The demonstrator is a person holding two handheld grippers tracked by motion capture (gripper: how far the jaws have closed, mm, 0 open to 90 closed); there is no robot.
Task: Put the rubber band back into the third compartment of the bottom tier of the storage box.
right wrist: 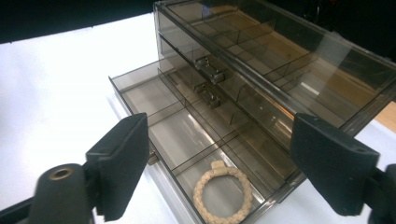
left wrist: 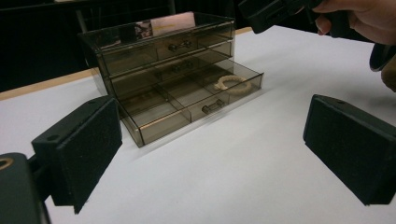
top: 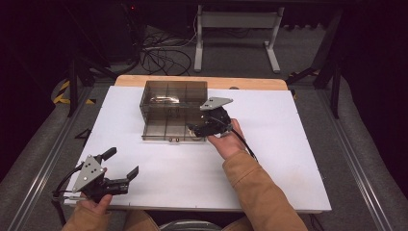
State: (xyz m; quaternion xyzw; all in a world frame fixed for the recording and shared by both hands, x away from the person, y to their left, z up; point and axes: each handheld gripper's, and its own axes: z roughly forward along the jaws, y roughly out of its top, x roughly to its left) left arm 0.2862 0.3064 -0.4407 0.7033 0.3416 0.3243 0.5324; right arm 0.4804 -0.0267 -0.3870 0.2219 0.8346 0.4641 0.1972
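Jaws open above the bracelet (right wrist: 222, 194), lying flat in the pulled-out drawer (right wrist: 140, 88).

In the high view the right claw (top: 192, 129) covers the open drawer's (top: 166, 129) end compartment; the pale object (top: 163, 99) in the organiser's top is perhaps a reflection, too small to tell.

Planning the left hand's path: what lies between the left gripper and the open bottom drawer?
Bare white table, in the left gripper view, between left gripper and drawer.
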